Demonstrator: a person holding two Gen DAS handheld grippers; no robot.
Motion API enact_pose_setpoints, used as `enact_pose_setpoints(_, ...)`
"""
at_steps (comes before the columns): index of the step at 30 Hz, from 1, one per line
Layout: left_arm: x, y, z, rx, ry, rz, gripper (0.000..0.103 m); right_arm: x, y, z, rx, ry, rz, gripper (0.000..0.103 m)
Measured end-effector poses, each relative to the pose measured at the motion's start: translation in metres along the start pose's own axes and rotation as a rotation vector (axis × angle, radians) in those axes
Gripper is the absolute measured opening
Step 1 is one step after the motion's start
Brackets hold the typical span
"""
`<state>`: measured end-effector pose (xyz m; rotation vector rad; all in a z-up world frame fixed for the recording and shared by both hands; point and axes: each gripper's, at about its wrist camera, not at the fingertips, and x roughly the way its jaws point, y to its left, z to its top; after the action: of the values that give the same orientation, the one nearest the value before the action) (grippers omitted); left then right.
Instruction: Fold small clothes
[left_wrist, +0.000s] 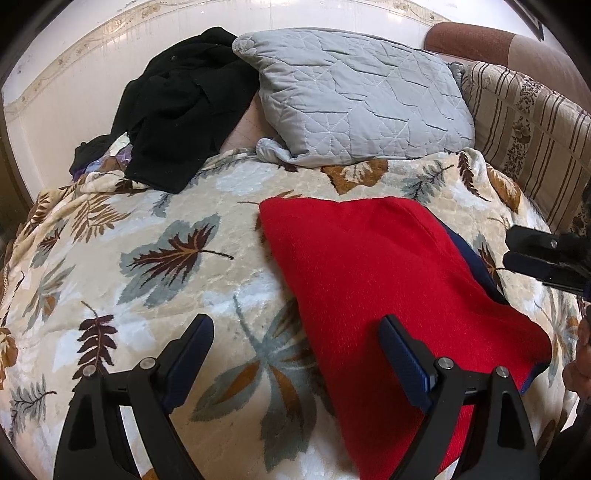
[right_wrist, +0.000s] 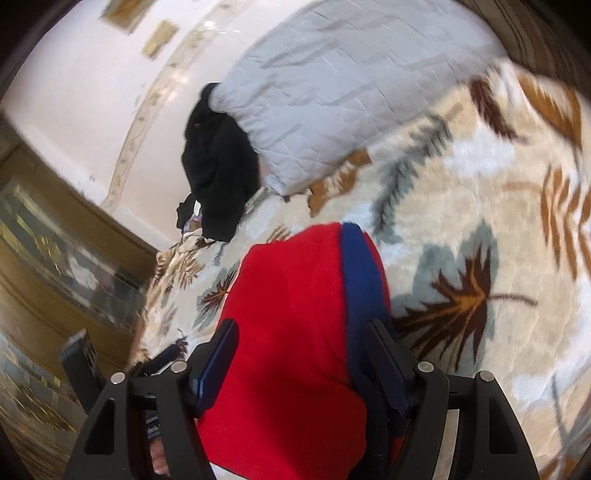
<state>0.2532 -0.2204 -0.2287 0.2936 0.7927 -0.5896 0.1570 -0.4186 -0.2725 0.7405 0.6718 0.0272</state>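
The red garment (left_wrist: 388, 295) lies folded on the bed's leaf-print blanket (left_wrist: 166, 258), toward four o'clock of the grey pillow (left_wrist: 351, 96). It looks soft, light and limp; best taken at an edge. Left claw (left_wrist: 295, 343) is spread and empty; right claw (right_wrist: 299, 354) straddles the cloth without pinching.

You see a matt, fuzzy red knit garment (left_wrist: 388, 280) on a plush, faintly shiny leaf-print blanket (left_wrist: 155, 258); upper frame, a smooth quilted grey pillow (left_wrist: 354, 96) beside matt black cloth (left_wrist: 177, 110).
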Motion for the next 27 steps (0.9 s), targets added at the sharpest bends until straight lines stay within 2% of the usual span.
enact_pose_setpoints(2, -0.004, 0.004, 0.002, -0.010, -0.026, 0.036, 0.091, 0.004, 0.008, -0.002, -0.032, 0.007, 0.003, 0.060)
enact_pose_setpoints(5, -0.009, 0.016, 0.005, -0.055, -0.063, 0.061, 0.091, 0.021, 0.015, -0.001, -0.043, 0.027, -0.017, 0.059)
enact_pose_setpoints(7, -0.003, 0.019, 0.006, -0.058, -0.045, 0.071, 0.091, 0.043, 0.015, 0.002, -0.042, 0.084, -0.041, 0.059)
enact_pose_setpoints(9, 0.018, 0.016, 0.005, -0.022, 0.039, 0.057, 0.091, 0.069, 0.008, 0.003, -0.026, 0.157, -0.077, 0.058)
enact_pose_setpoints(10, 0.028, 0.013, 0.002, -0.005, 0.070, 0.056, 0.091, 0.076, 0.007, 0.004, -0.022, 0.164, -0.071, 0.058)
enact_pose_setpoints(12, 0.031, 0.013, 0.001, -0.003, 0.063, 0.076, 0.091, 0.076, 0.009, 0.009, -0.021, 0.171, -0.076, 0.059)
enact_pose_setpoints(16, 0.024, 0.020, 0.006, -0.020, 0.057, 0.051, 0.091, 0.059, 0.009, 0.020, -0.005, 0.145, -0.072, 0.063)
enact_pose_setpoints(17, 0.022, 0.023, 0.007, -0.033, 0.056, 0.044, 0.091, 0.055, 0.007, 0.022, 0.000, 0.140, -0.087, 0.067)
enact_pose_setpoints(18, 0.022, 0.028, 0.008, -0.064, 0.073, 0.006, 0.091, 0.051, 0.001, 0.025, 0.013, 0.139, -0.097, 0.069)
enact_pose_setpoints(22, 0.024, 0.041, 0.009, -0.139, 0.130, -0.141, 0.091, 0.039, -0.026, 0.028, 0.111, 0.159, -0.040, 0.069)
enact_pose_setpoints(27, 0.020, 0.032, 0.007, -0.109, 0.107, -0.111, 0.091, 0.026, -0.045, 0.021, 0.153, 0.163, -0.005, 0.070)
